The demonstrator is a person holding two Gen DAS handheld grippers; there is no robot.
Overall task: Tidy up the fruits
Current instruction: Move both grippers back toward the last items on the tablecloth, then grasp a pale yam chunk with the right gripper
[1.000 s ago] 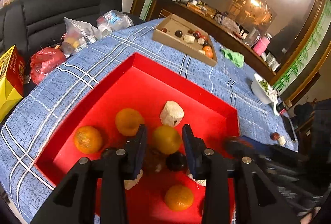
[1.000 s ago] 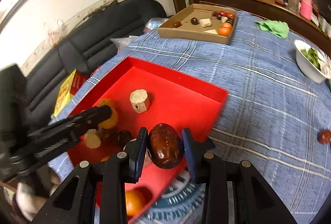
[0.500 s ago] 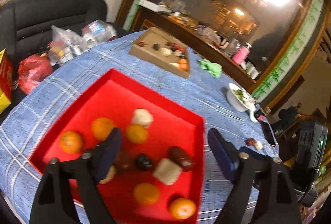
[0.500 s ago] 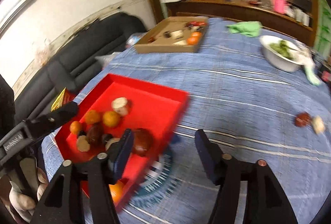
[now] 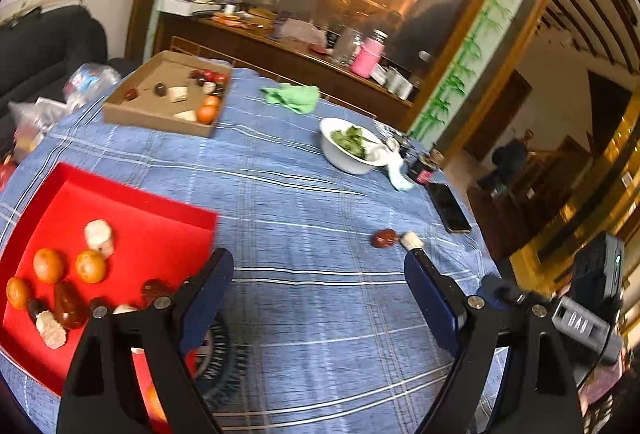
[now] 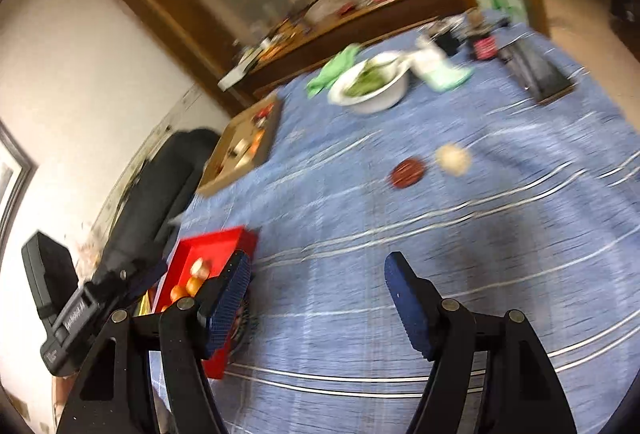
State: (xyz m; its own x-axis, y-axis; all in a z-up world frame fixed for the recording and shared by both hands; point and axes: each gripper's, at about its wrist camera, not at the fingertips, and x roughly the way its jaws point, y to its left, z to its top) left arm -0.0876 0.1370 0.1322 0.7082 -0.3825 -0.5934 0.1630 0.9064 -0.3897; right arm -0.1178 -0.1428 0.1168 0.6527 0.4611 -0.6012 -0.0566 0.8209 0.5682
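Unreadable white lettering, right tool [image 5: 576, 326]

red tray [image 5: 132, 201]: oranges, dates, pale chunks inside | dark red date [image 5: 385, 238], pale chunk [image 5: 411, 240]: touching, on cloth

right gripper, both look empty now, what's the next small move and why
Probably ease the right gripper forward toward the dark red date-like fruit lying loose on the blue plaid tablecloth beside a pale round piece. Its jaws have just been opening, with nothing between them, and those two lie outside the red tray.
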